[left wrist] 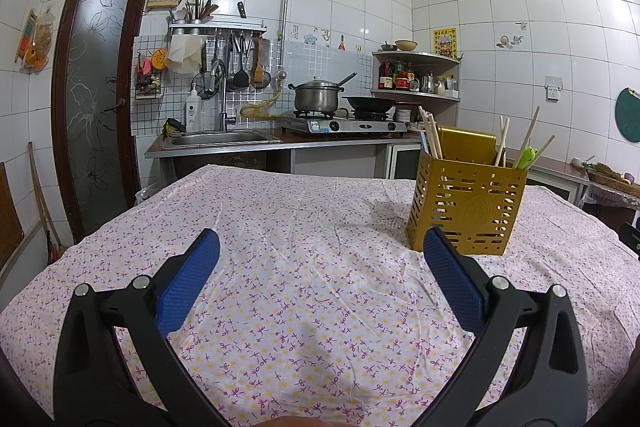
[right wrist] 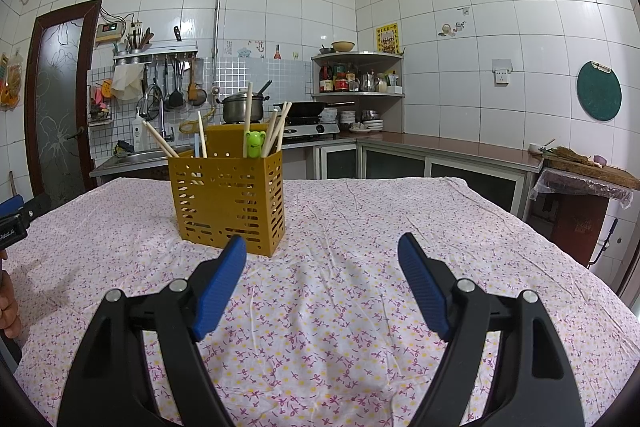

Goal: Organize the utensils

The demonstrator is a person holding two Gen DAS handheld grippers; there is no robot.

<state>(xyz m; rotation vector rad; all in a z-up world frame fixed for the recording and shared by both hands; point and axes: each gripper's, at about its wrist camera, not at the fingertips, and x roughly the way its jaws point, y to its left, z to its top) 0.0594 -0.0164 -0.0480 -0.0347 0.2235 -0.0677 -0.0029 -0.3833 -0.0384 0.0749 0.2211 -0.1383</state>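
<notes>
A yellow perforated utensil holder (left wrist: pixel 468 207) stands on the floral tablecloth (left wrist: pixel 304 267), to the right in the left wrist view and left of centre in the right wrist view (right wrist: pixel 228 199). Several wooden chopsticks (right wrist: pixel 276 127) and a green frog-topped utensil (right wrist: pixel 255 143) stick up out of it. My left gripper (left wrist: pixel 320 243) is open and empty, low over the cloth, its right finger close to the holder's near corner. My right gripper (right wrist: pixel 322 247) is open and empty, its left finger just in front of the holder.
The cloth-covered table (right wrist: pixel 360 307) fills the foreground. Behind it run a sink (left wrist: pixel 224 138), a gas stove with a pot (left wrist: pixel 318 95) and wok, a corner shelf (right wrist: pixel 358 75) and a counter (right wrist: pixel 440 147). The other gripper's edge shows at far left (right wrist: pixel 12 217).
</notes>
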